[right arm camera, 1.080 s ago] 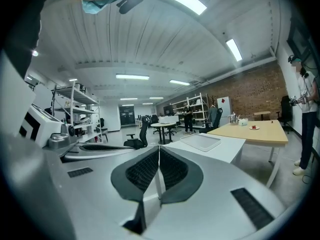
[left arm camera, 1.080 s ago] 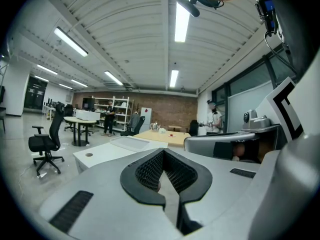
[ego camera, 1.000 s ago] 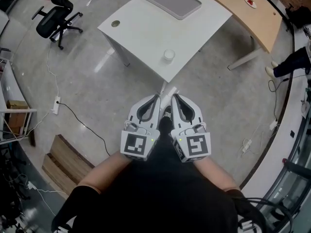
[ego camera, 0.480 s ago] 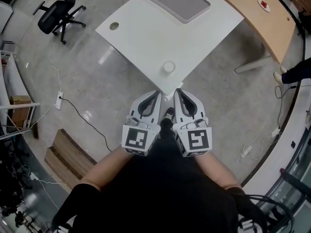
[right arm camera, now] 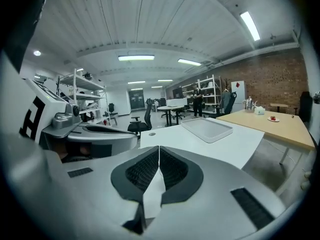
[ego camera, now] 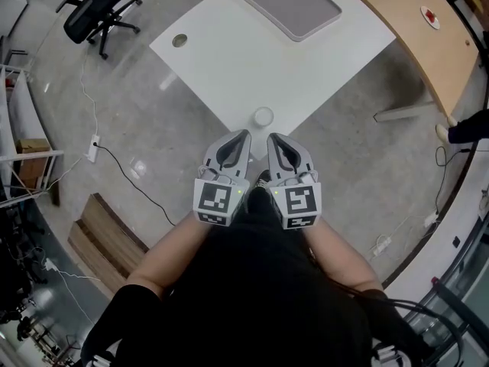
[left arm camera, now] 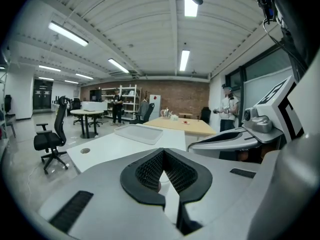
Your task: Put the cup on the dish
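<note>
A small white cup (ego camera: 263, 116) stands near the closest corner of the white table (ego camera: 229, 60). The dish, a grey tray with a white rim (ego camera: 294, 4), lies at the table's far edge, also in the left gripper view (left arm camera: 137, 133) and the right gripper view (right arm camera: 207, 129). My left gripper (ego camera: 244, 133) and right gripper (ego camera: 271, 137) are held side by side just short of that corner, pointing at the cup. Both are shut and hold nothing. My own jaws hide the cup in both gripper views.
A round cable hole (ego camera: 179, 40) is at the table's left corner. A long wooden desk (ego camera: 428, 44) runs along the right. On the floor are an office chair (ego camera: 95, 10), a power strip with cable (ego camera: 93, 147) and a wooden pallet (ego camera: 103, 243). People stand far back.
The table and cup have come closer to both grippers as I moved forward. The grippers stay side by side and shut.
</note>
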Action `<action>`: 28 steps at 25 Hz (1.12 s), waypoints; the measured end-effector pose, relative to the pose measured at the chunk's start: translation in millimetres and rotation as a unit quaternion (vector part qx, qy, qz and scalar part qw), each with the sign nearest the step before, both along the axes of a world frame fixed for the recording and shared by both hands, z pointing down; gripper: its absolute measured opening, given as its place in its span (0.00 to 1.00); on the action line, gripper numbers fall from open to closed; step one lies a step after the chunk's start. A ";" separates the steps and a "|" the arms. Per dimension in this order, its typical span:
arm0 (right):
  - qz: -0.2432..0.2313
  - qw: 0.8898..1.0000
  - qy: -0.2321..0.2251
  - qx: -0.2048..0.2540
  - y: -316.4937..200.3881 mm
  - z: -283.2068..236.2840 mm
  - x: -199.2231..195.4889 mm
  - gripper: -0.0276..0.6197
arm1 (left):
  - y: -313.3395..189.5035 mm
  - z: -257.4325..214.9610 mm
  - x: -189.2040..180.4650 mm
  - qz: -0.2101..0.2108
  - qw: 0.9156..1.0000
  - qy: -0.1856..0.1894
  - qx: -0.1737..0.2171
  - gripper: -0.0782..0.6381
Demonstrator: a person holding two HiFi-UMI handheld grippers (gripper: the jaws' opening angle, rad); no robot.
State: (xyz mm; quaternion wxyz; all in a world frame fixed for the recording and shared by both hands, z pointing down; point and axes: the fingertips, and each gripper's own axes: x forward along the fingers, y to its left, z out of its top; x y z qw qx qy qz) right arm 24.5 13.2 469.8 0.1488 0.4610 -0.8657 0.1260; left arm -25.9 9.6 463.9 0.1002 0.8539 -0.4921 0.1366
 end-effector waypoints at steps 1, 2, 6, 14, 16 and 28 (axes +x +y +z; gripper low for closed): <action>0.000 1.000 0.001 -0.009 -3.9 7.8 -0.9 0.06 | -5.3 5.7 -1.2 0.002 1.000 -0.004 -0.003 0.12; -0.001 1.000 0.004 -0.018 -7.7 16.2 -2.1 0.06 | -10.8 12.1 -2.3 0.004 1.000 -0.008 -0.005 0.12; -0.003 0.999 0.017 -0.050 -16.6 48.2 -7.7 0.06 | -27.8 39.6 -6.5 0.020 0.999 -0.019 -0.018 0.12; -0.005 0.994 0.037 -0.103 -21.7 94.7 -6.9 0.29 | -48.4 82.0 -7.4 0.033 0.998 -0.015 -0.050 0.12; -0.005 0.992 0.044 -0.117 -24.5 110.0 -8.1 0.34 | -54.5 91.6 -10.0 0.030 0.998 -0.015 -0.055 0.12; -0.011 0.990 0.063 -0.124 -74.1 151.8 -29.1 0.41 | -85.9 121.2 -20.8 0.029 0.997 -0.023 -0.070 0.12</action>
